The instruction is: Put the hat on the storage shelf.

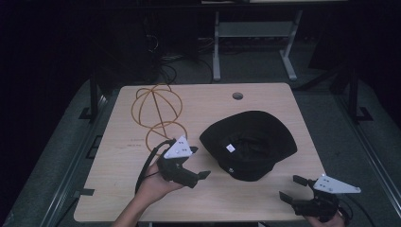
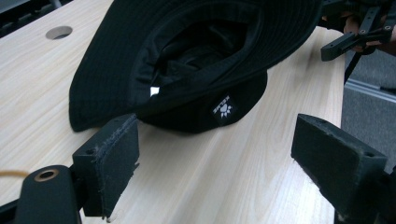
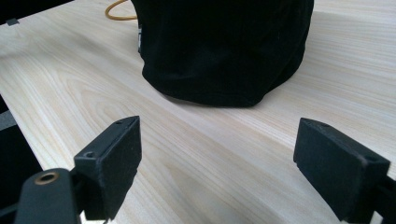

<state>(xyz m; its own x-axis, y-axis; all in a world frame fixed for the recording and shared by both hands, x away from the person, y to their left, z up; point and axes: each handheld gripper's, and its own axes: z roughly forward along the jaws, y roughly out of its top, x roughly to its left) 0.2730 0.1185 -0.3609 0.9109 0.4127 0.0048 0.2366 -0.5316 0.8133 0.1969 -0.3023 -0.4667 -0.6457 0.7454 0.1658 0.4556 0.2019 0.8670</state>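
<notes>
A black bucket hat (image 1: 248, 144) lies upside down on the light wooden table (image 1: 265, 198), crown down and brim up, with a small white label inside. My left gripper (image 1: 198, 163) is held just left of the hat, open, jaws pointing at it. In the left gripper view, the hat (image 2: 196, 56) sits just beyond the open, empty left gripper (image 2: 217, 135), whose left pad (image 2: 114, 154) is near the brim edge. My right gripper (image 1: 288, 187) hovers open at the table's front right corner. The hat's crown (image 3: 224, 46) is a little ahead of the right gripper (image 3: 217, 135).
An orange wire stand (image 1: 158, 113) made of round loops stands at the back left of the table, behind my left hand. A cable hole (image 1: 237, 96) is near the far edge. Dark floor, desk legs and cables lie beyond the table.
</notes>
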